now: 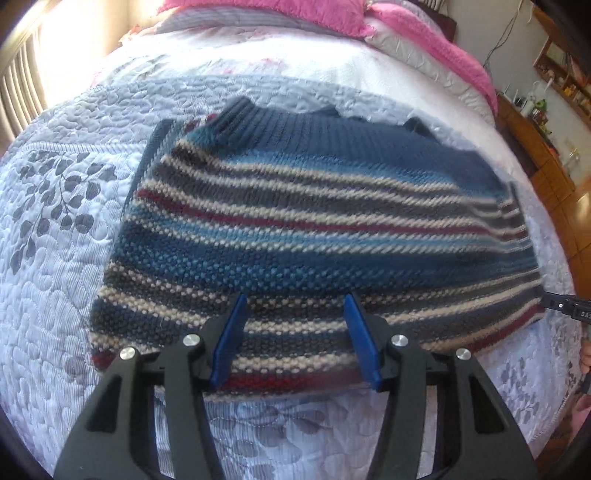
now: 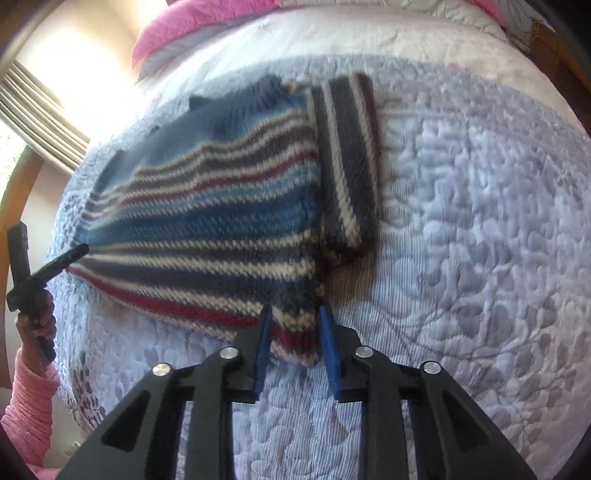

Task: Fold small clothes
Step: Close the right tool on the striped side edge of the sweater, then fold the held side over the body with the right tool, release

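A small knitted sweater with blue, grey, cream and red stripes lies flat on the bed, collar away from me. My left gripper hovers open over its near hem, with nothing pinched between the blue pads. In the right wrist view the same sweater has a striped sleeve folded along its right side. My right gripper is closed on the sweater's near right corner, and knit fills the narrow gap between the pads. The left gripper shows at the sweater's left edge, held by a hand in a pink sleeve.
The bed is covered by a pale lilac quilt with grey leaf prints. Pink bedding is piled at the head. A wooden dresser stands to the right of the bed, and a curtained window is on the left.
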